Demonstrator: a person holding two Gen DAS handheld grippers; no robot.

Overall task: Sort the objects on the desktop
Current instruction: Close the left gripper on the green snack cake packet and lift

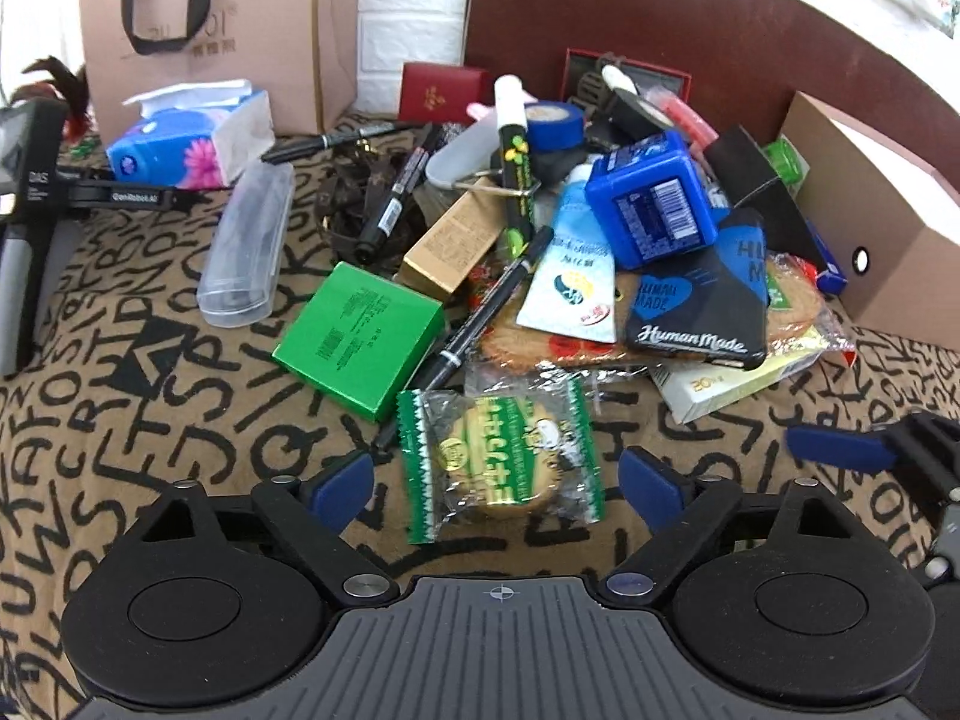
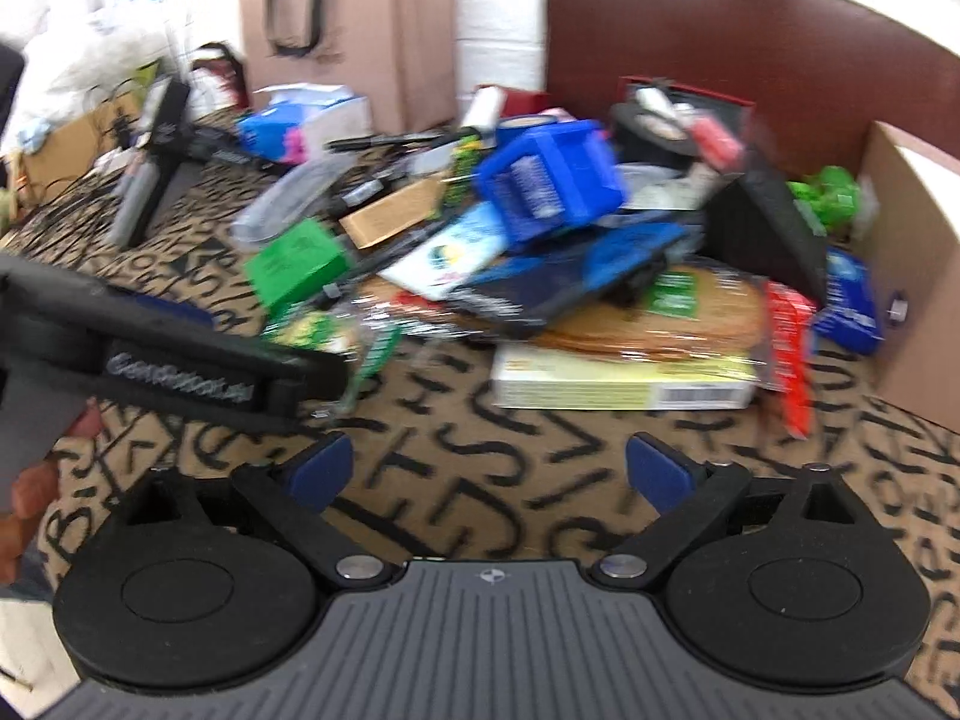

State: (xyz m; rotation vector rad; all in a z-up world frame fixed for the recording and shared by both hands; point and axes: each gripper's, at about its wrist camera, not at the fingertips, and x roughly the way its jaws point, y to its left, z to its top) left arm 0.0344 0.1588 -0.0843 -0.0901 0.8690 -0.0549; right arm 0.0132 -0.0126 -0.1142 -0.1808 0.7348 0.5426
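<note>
Left gripper [image 1: 497,483]: jaws spread wide, nothing pressed by the pads; angled down at the near edge of the heap, seemingly lining up a first pick.
Cookie packet [image 1: 501,462]: green-edged wrapper lying flat between the left gripper's blue fingertips [image 1: 342,477], touching neither; loose at the heap's edge, so probably the easiest item to take.
Green box [image 1: 360,339]: ahead and left of the left gripper, clear of the stack.
Clear case [image 1: 246,249]: farther ahead and left, lying alone.
Heap [image 1: 630,228]: ahead and right; markers, blue box, tube and dark pouch piled over one another, unsorted.
Right gripper [image 2: 489,471]: jaws wide apart, holding nothing; only cloth between them.
Flat pale box [image 2: 624,384]: just ahead of the right gripper, under a wrapped flatbread.
Cardboard box [image 2: 918,276]: ahead and far right; likely a sorting bin.
Surface: tan cloth [image 2: 456,480] with black lettering.
Room: white brick wall [image 1: 414,12], paper bag [image 1: 228,30], brown board [image 1: 660,18] behind the heap.
</note>
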